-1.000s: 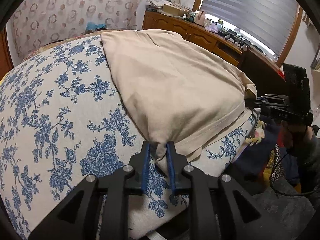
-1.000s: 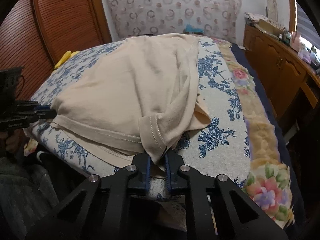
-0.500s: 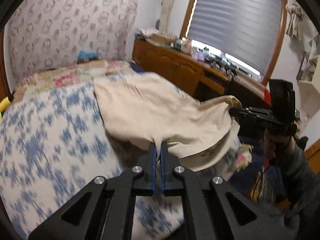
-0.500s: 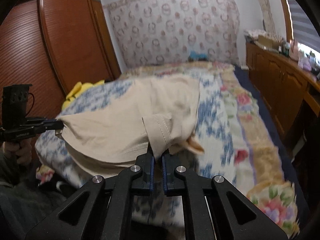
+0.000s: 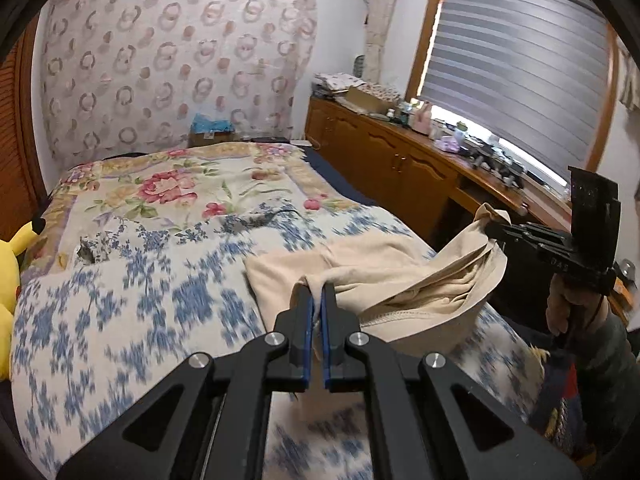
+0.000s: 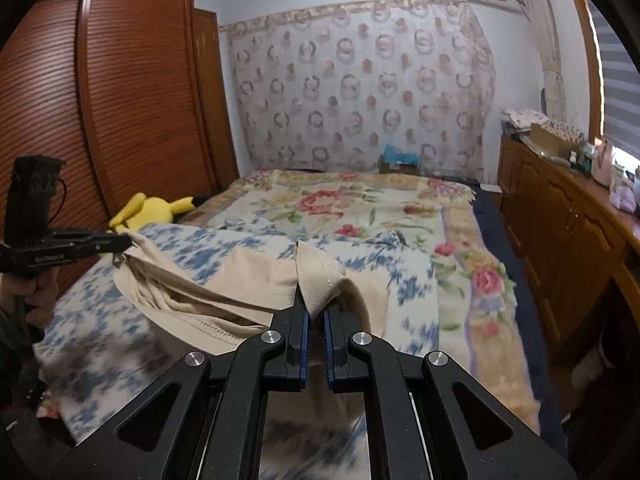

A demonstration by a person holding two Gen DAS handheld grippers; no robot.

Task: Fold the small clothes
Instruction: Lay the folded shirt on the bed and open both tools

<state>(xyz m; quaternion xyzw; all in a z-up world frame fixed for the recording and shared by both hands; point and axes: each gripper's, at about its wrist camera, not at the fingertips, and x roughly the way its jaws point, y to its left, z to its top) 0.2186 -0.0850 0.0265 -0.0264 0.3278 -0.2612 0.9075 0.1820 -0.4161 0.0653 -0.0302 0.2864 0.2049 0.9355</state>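
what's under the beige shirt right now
The beige shirt sags from both tongs over the blue floral cover on the bed. Whatever lies beneath its draped middle is hidden by the cloth.

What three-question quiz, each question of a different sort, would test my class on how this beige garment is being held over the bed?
1. True or false: the left gripper is shut on the beige garment.
2. The right gripper grips: A) the yellow plush toy B) a hemmed fold of the garment C) nothing.
3. Fill in: the part of the garment between the two grippers hangs ____ rather than taut.

Key: 1 true; 2 B; 3 slack.
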